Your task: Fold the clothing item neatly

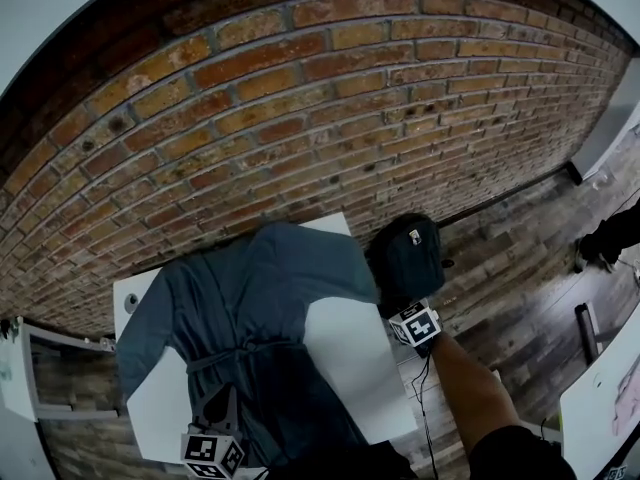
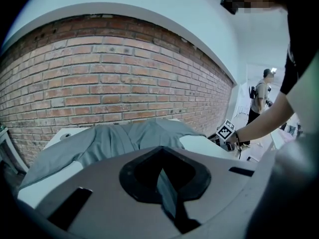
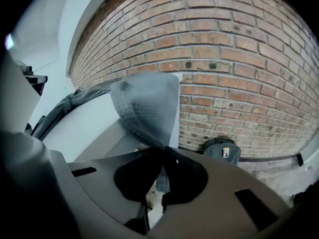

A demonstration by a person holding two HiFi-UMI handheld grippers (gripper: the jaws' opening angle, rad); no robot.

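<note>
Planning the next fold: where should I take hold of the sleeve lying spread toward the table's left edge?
I'd pinch the garment's sleeve at its cuff end, coming from the table's left edge. It lies flat, angled outward, so the cuff is the free end nearest that edge.

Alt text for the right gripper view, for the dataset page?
The right claw is shut on a fold of a grey garment, which stands up over a white table. Behind is a brick wall with a dark backpack at its foot.
</note>
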